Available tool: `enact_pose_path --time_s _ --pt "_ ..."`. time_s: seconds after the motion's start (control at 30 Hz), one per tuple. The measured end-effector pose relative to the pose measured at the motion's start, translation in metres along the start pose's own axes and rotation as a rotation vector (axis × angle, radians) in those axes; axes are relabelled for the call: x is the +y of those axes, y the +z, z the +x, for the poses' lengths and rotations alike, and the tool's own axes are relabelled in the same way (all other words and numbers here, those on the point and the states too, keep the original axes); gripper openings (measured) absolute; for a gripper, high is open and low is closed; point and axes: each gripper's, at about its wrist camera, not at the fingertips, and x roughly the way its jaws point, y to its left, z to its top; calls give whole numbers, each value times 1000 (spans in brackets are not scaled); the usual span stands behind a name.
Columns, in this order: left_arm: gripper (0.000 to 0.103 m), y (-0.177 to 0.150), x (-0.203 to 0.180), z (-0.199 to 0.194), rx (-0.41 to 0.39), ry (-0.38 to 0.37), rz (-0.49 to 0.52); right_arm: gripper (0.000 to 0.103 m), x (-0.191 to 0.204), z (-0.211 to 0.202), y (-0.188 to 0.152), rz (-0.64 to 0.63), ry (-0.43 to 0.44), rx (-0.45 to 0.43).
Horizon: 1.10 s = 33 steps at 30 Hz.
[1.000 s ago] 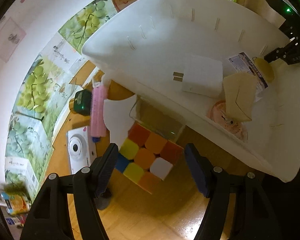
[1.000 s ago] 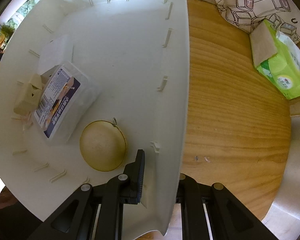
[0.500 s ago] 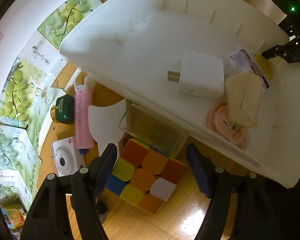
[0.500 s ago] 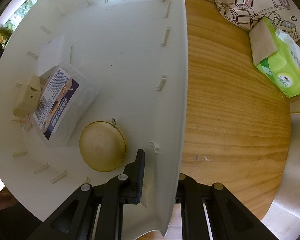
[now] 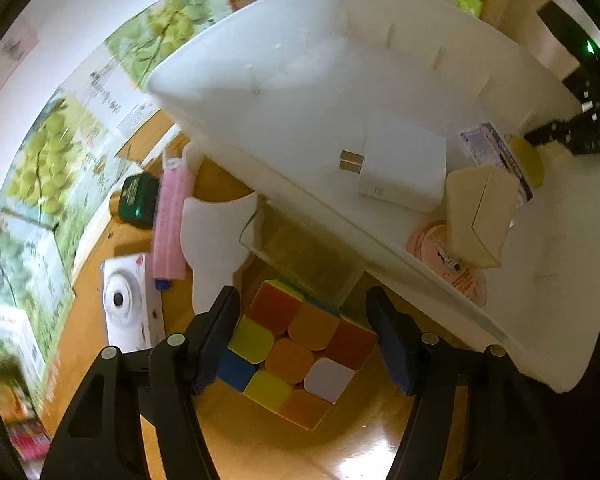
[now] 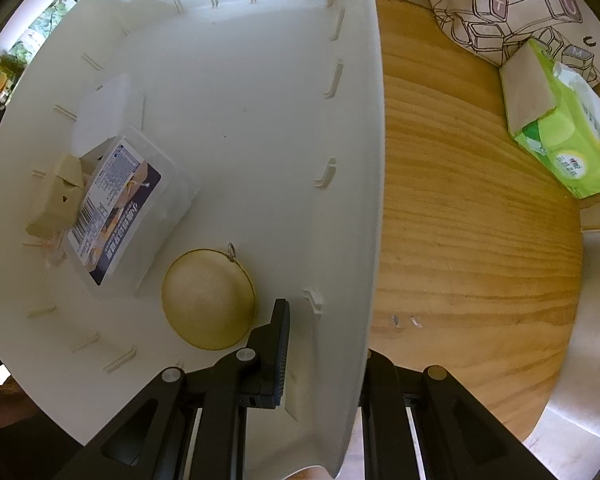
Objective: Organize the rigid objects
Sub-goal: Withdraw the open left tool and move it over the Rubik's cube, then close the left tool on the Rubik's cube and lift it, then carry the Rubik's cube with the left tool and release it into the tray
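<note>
Left wrist view puts the puzzle cube (image 5: 296,354) right under you: it sits on the wooden floor (image 5: 260,444), just in front of a clear plastic box (image 5: 308,256), and it lies between the fingers of your left gripper (image 5: 304,340). Those jaws are closing, but the pads are not pressing on the cube; a narrow gap shows on each side.

Just beyond the cube stands the white bin (image 5: 284,92), tilted in this view. Inside it you can see a white charger (image 5: 404,164), a tan folded box (image 5: 480,212), a pink round tin (image 5: 448,264) and a labelled clear case (image 5: 496,152).

To the left of the cube on the floor lie a white flat plastic piece (image 5: 216,240), a pink brush (image 5: 172,220), a green jar (image 5: 138,196) and a white camera (image 5: 126,300).

Right wrist view shows your right gripper (image 6: 324,364) clenched on the bin's wall (image 6: 364,200), one finger inside and one outside. A yellow round dome (image 6: 208,300) lies close to the inside finger. Out on the wooden surface beyond the bin, a green tissue pack (image 6: 568,140) rests beside a printed cushion (image 6: 496,4).
</note>
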Motion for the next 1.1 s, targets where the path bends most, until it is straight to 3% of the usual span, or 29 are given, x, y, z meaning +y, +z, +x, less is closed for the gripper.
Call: enact_pose_path --time_s 0.23,0.6,0.87,1.1 --pt "68 -19 7 -12 -27 17 -213 14 -3 -6 -3 2 5 -17" --pt "68 -62 -1 -58 -187 72 -567 14 -7 -10 -15 -4 19 -50" --pt "68 -69 -3 -102 -305 169 -634 14 -2 -13 -21 -41 11 -68" --pt "68 -54 -20 -144 -451 175 -599 14 5 -14 -25 -69 -1 -71"
